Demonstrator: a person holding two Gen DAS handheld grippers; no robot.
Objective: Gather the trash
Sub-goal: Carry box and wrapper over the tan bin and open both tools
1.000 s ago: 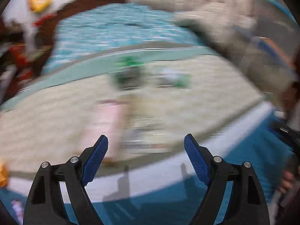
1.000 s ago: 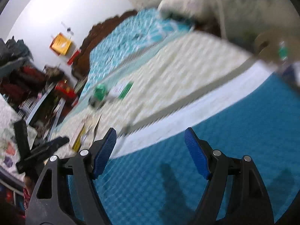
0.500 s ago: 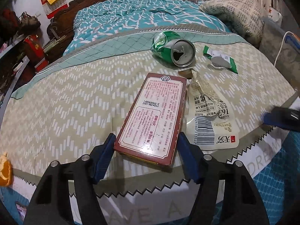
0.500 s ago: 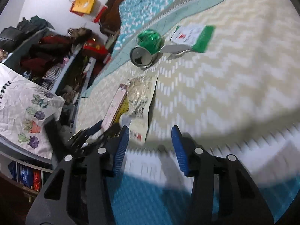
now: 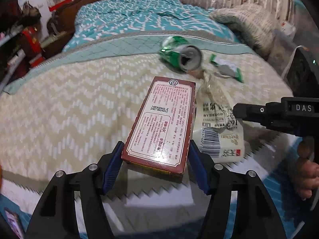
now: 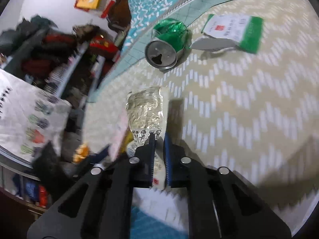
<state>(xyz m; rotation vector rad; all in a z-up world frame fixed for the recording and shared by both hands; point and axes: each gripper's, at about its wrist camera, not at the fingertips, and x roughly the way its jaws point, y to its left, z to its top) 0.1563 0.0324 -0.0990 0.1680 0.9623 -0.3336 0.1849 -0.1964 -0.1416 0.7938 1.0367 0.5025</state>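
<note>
A dark red printed box (image 5: 165, 123) lies on the cream zigzag bedspread (image 5: 75, 103). My left gripper (image 5: 155, 165) is shut on its near end and lifts that end slightly. A clear and white plastic wrapper (image 5: 221, 131) lies right of the box. My right gripper (image 6: 158, 149) is shut on this wrapper (image 6: 147, 113). That gripper shows in the left wrist view (image 5: 279, 115) at the right. A crushed green can (image 5: 179, 53) (image 6: 167, 41) and a green and white packet (image 5: 227, 67) (image 6: 233, 31) lie farther up the bed.
A teal quilt (image 5: 139, 20) and a pillow (image 5: 245, 23) lie at the head of the bed. Cluttered shelves (image 6: 49, 55) and a printed white cloth (image 6: 26, 115) stand on the left side. An orange object (image 6: 81, 151) sits near the bed edge.
Both grippers came down to the bed. The left closed on the red box and raised its near end. The right closed on the plastic wrapper.
</note>
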